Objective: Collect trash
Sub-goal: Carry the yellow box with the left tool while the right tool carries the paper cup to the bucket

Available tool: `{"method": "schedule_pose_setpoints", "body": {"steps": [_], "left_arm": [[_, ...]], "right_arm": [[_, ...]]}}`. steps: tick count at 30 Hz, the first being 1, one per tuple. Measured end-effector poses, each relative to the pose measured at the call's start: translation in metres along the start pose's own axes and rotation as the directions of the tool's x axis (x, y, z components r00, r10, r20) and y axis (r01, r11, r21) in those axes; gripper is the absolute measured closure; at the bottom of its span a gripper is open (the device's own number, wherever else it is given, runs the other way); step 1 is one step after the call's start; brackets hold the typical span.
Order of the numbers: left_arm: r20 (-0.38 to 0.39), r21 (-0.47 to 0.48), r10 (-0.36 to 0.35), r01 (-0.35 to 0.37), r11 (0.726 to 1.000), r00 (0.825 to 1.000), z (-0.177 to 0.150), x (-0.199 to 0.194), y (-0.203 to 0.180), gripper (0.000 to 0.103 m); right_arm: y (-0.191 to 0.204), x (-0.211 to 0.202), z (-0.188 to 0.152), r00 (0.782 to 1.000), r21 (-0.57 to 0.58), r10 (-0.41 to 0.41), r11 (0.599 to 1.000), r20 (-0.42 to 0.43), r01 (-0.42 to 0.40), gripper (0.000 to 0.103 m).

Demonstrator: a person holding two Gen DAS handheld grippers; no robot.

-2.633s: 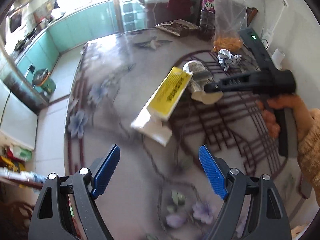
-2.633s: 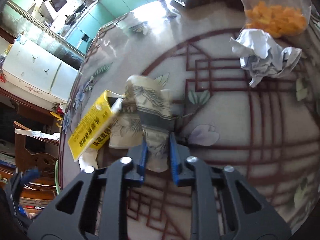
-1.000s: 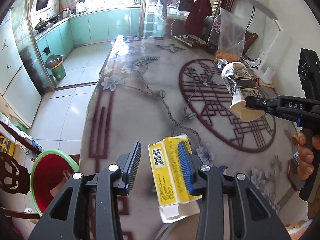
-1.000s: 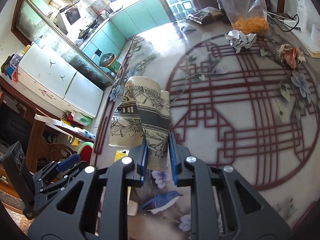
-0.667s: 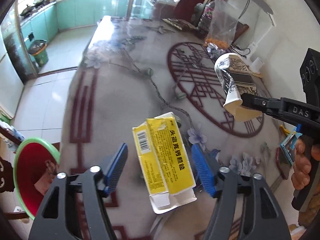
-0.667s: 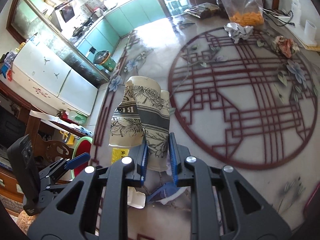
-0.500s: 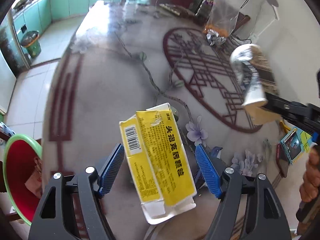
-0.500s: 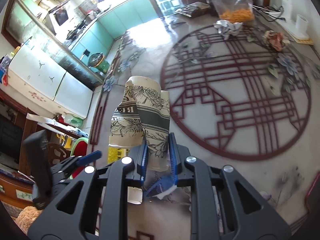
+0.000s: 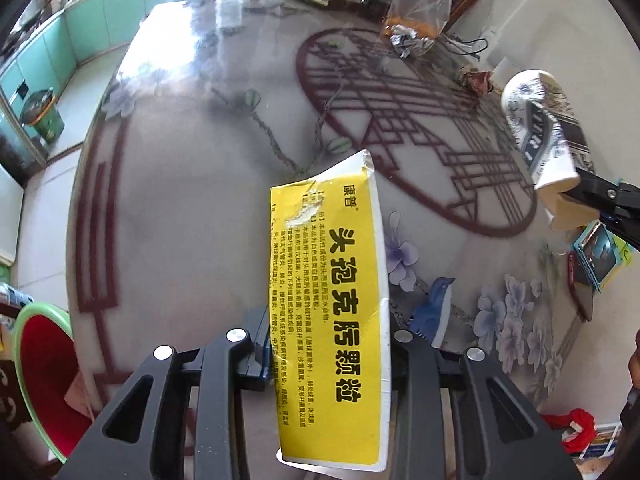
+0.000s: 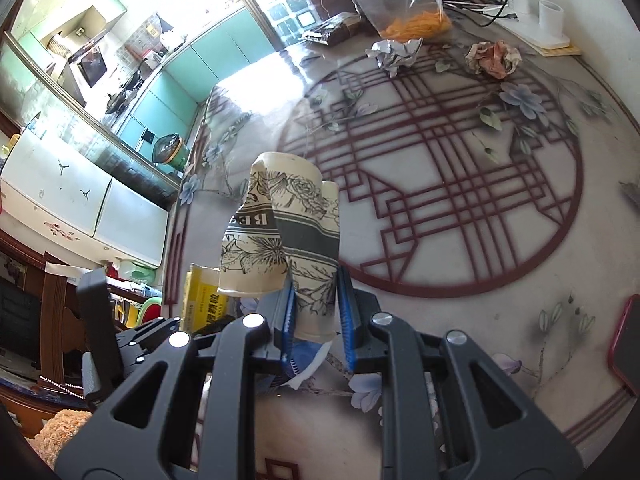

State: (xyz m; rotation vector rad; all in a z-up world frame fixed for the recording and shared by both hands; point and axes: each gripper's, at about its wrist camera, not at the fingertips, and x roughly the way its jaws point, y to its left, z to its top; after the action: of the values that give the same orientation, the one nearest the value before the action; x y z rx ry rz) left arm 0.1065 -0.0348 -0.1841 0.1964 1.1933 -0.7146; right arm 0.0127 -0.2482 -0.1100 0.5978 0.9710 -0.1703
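A flattened yellow and white medicine box [image 9: 328, 300] stands up between the jaws of my left gripper [image 9: 328, 344]. The jaws are closing, and the blue pads press on its two long edges. My right gripper [image 10: 316, 320] is shut on a crushed paper cup [image 10: 288, 224] printed with flowers, held above the table. In the left wrist view the cup [image 9: 540, 128] hangs at the right edge, clamped by the right gripper [image 9: 600, 196]. The right wrist view shows the yellow box [image 10: 200, 300] and the left gripper [image 10: 140, 336] at lower left.
A red bin with a green rim [image 9: 44, 368] stands on the floor past the table's left edge. Far across the patterned table lie a crumpled white paper [image 10: 394, 54], a crumpled reddish paper [image 10: 494, 58] and a bag of orange snacks [image 10: 412, 20]. A red phone [image 10: 626, 340] lies at the right.
My left gripper opened wide around the yellow box, sank over it and closed on its edges. The right gripper, holding the cup throughout, has shifted across the table.
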Motion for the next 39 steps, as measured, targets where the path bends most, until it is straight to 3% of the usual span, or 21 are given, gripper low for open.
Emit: {"method": "schedule_pose_setpoints", "body": {"steps": [11, 23, 39], "left_arm": [[0.124, 0.005, -0.010, 0.009, 1.000, 0.992, 0.003, -0.057, 0.018, 0.073], [0.181, -0.128, 0.077, -0.054, 0.990, 0.980, -0.024, -0.096, 0.084, 0.073], [0.152, -0.348, 0.207, -0.144, 0.926, 0.966, -0.099, -0.130, 0.197, 0.073]], "right_arm": [[0.036, 0.008, 0.001, 1.000, -0.056, 0.019, 0.998, -0.008, -0.020, 0.084], [0.098, 0.028, -0.005, 0.997, -0.149, 0.064, 0.986, -0.043, -0.069, 0.084], [0.217, 0.073, -0.036, 0.980, -0.324, 0.125, 0.931, -0.153, -0.169, 0.084]]}}
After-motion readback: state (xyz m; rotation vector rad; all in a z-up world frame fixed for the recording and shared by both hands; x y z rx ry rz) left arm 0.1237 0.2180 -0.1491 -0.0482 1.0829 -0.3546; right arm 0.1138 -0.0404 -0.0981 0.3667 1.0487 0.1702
